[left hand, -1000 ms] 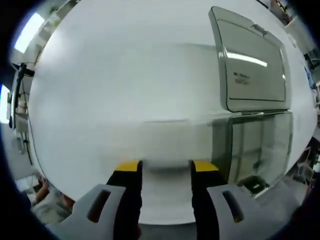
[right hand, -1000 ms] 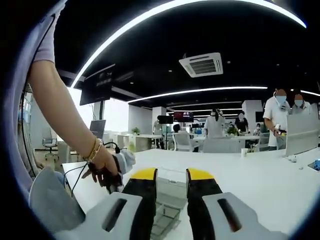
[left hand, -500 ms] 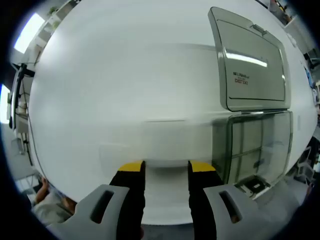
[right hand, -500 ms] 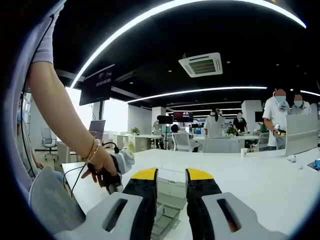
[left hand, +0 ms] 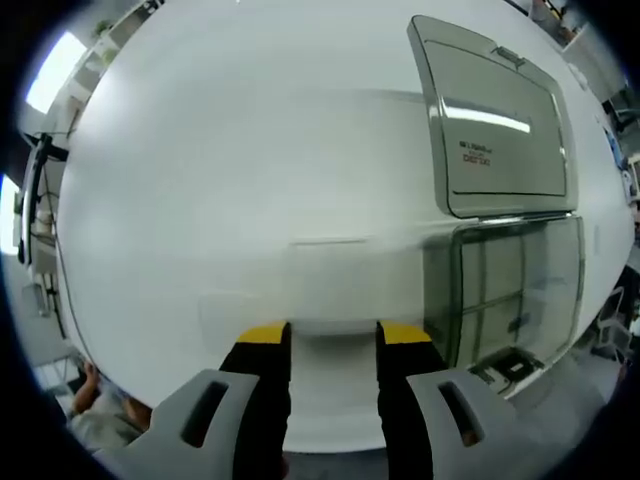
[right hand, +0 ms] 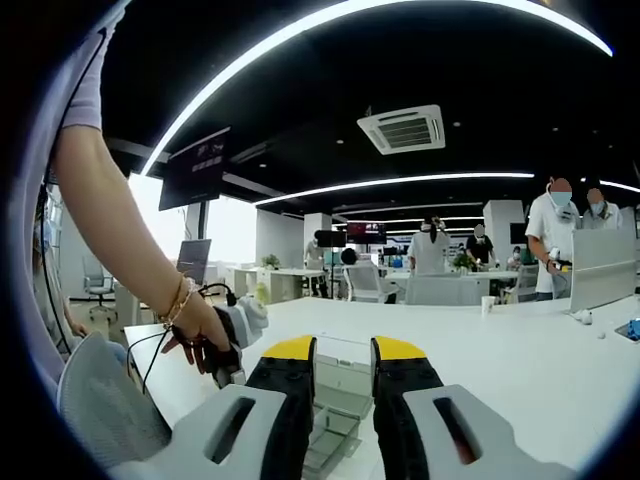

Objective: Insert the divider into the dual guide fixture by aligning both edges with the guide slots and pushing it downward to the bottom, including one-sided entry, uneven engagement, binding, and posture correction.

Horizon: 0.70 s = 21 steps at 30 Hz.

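divider [left hand: 330, 290]: clear, faint against white table [left hand: 200, 150], edges hard to trace, pinched between left gripper [left hand: 332, 332] jaws | fixture box [left hand: 515, 285] right, lid [left hand: 495, 120] open flat | right gripper [right hand: 336, 347] jaws narrowly apart, nothing between, above box [right hand: 335, 405] | hand [right hand: 200, 335] grips left tool, wrist bent.

L gripper [left hand: 331, 330] over white table [left hand: 230, 180], jaws apart w/ clear divider [left hand: 330, 285] between tips.
Clear compartment box [left hand: 515, 295] at right, its lid [left hand: 500, 120] flipped open flat on table; divider edges faint, contact w/ jaws unclear.
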{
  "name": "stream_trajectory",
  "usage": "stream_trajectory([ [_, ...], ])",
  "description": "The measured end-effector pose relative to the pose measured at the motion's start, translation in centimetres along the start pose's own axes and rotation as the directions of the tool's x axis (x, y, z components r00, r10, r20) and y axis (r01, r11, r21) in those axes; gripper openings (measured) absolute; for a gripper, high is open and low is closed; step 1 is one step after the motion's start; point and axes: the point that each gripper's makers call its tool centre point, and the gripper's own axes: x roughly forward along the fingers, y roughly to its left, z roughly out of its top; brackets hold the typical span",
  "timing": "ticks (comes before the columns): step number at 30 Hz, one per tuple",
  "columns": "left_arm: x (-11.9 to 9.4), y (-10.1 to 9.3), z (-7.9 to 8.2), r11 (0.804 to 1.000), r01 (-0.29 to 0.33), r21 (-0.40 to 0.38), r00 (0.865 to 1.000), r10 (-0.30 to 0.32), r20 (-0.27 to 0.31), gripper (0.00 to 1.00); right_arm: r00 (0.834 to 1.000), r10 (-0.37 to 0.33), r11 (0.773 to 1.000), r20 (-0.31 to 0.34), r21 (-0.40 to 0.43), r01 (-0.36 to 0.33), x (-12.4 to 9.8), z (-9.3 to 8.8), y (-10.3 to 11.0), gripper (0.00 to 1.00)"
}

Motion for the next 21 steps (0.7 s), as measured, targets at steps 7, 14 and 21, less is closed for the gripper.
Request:
stream_trajectory([
  [7, 0.00, 0.09, 0.10, 1.000, 0.009, -0.006, 1.000, -0.009, 0.002, 0.31, 1.000, 0.002, 1.000, -0.006, -0.002, -0.002, 0.05, -0.10, 0.05, 0.17],
  [14, 0.05, 0.18, 0.33, 1.000, 0.022, -0.010, 1.000, -0.022, 0.006, 0.31, 1.000, 0.005, 1.000, -0.010, -0.004, -0.005, 0.11, -0.18, 0.08, 0.17],
  [21, -0.10, 0.28, 0.51, 0.999, 0.040, -0.022, 0.999, -0.040, 0.015, 0.30, 1.000, 0.005, 1.000, -0.012, -0.005, -0.005, 0.11, -0.21, 0.08, 0.17],
])
